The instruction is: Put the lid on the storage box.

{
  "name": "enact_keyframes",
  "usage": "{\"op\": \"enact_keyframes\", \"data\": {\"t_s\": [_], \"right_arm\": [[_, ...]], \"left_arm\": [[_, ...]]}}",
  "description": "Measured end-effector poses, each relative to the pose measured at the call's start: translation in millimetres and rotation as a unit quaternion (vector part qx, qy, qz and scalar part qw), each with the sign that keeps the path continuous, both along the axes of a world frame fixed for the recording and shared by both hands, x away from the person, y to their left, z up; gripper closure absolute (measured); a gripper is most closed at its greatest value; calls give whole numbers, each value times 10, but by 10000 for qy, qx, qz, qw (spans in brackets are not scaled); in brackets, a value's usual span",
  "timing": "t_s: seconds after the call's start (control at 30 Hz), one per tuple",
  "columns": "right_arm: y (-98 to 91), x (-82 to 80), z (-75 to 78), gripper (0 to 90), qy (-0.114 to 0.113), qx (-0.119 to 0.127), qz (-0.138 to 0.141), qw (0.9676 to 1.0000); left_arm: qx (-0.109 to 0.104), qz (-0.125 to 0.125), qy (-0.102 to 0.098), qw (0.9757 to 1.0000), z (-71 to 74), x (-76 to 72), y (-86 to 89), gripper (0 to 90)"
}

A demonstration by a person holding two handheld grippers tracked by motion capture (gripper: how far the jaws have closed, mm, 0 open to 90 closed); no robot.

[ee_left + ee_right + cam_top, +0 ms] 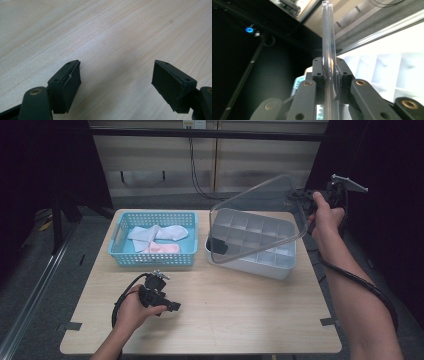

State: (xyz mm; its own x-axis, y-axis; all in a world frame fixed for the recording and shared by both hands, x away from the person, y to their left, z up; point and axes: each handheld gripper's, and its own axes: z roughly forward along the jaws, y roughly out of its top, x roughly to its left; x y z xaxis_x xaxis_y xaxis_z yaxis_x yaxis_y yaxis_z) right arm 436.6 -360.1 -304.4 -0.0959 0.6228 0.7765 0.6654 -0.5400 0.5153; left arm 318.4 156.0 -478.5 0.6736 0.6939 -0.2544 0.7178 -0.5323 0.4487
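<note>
Overhead, from the high view, the right gripper [300,197] is raised at the far right corner of the table [240,320], its jaws clamped on the upper edge of a clear lid [257,217]. From the fingers the lid slopes down and to the left, and its low edge sits over the near left side of a white divided box [270,262], whose compartments show through the plastic. A dark tab [218,245] sits at the lid's low end. Left of the box, well apart from those fingers, stands a blue basket [117,242] holding folded socks [159,234], pale blue and pink. The left gripper [172,306] rests low on the near left of the table, far from the lid, the basket beyond it. The tabletop is light wood; dark floor and a pale panelled wall with hanging cables surround it.

Next, the left gripper view: the two black pads [71,85] stand wide apart with bare wood grain between and ahead of them, gripping nothing.

Last, the right gripper view: the pads [338,75] are pressed on the lid's edge, seen end-on as a thin, glassy strip rising straight up from between them. Right of the fingers lie the box's white compartments; left is dark room with a small blue light [249,30].
</note>
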Motion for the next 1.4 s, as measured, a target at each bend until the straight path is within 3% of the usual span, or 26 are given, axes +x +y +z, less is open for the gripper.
{"op": "enact_keyframes", "data": {"t_s": [0.07, 0.13, 0.33, 0.4, 0.5, 0.6, 0.83, 0.93, 1.1, 1.17, 1.27, 1.4], "right_arm": [[-27, 7, -47, 801, 117, -524, -105, 9985], [-74, 13, -134, 797, 187, -496, -192, 9984], [-192, 25, -393, 749, 428, -711, -397, 9958], [-231, 27, -487, 725, 532, -744, -410, 9950], [-250, 17, -619, 677, 637, -1064, -389, 9915], [-265, 12, -739, 657, 678, -1058, -349, 9915], [-269, 8, -884, 583, 843, -1263, -275, 9880], [-251, 7, -977, 533, 977, -1424, -223, 9847], [-241, 0, -1092, 484, 1122, -1432, -245, 9830], [-216, 5, -1131, 412, 1157, -1592, -120, 9804], [-163, 6, -1148, 384, 1154, -1823, -65, 9764], [-159, -3, -1142, 376, 1170, -1867, -24, 9754]], "left_arm": [[-11, -4, 2, 10000, -2, -6, -11, 221], [-22, -20, 6, 10000, -2, -3, -23, 222], [-38, -65, 0, 10000, -5, 7, -96, 220], [-66, -119, 13, 9999, -3, 13, -129, 221], [-53, -155, -5, 9999, -6, 14, -160, 221], [-45, -192, -18, 9998, -7, 23, -168, 223], [-145, -220, -175, 9995, 39, 79, -297, 224], [-136, -339, -268, 9990, 77, 155, -399, 225], [-228, -376, -457, 9980, 141, 265, -575, 234], [-259, -405, -501, 9976, 169, 328, -645, 235], [-225, -432, -539, 9974, 195, 425, -753, 244], [-247, -442, -595, 9969, 243, 526, -884, 254]]}}
